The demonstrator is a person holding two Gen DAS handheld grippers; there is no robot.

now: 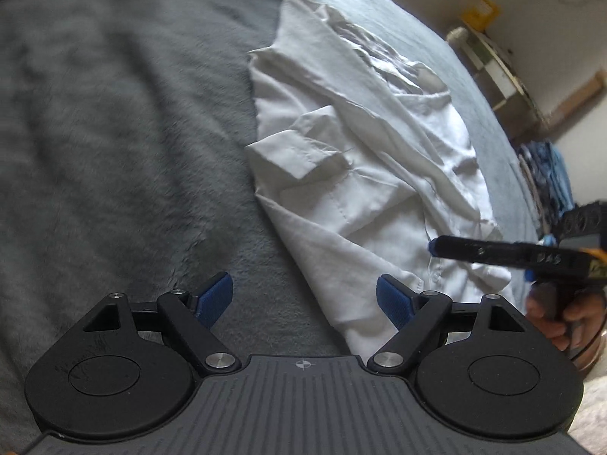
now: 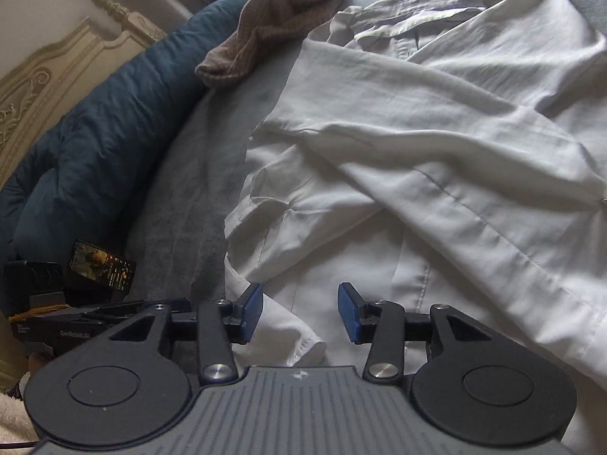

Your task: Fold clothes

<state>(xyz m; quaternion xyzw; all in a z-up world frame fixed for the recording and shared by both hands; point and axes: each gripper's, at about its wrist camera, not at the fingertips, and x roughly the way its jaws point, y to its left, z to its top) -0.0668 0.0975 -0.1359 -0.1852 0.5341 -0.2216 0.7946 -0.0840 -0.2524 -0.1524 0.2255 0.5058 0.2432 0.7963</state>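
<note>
- Left claw (image 1: 303,303), low centre of the left wrist view, stood wide open and empty above the grey bed (image 1: 114,132), just beside the shirt's near edge.
- White shirt (image 1: 364,159) lay right of centre, crumpled; sleeves crossed over the body, no neat fold visible. Folding looked barely begun.
- Right claw (image 2: 299,313), in its own view, gaped partly open over a cuff, gripping nothing.
- Brown knit garment (image 2: 273,26), upper left, appeared unfolded.
</note>
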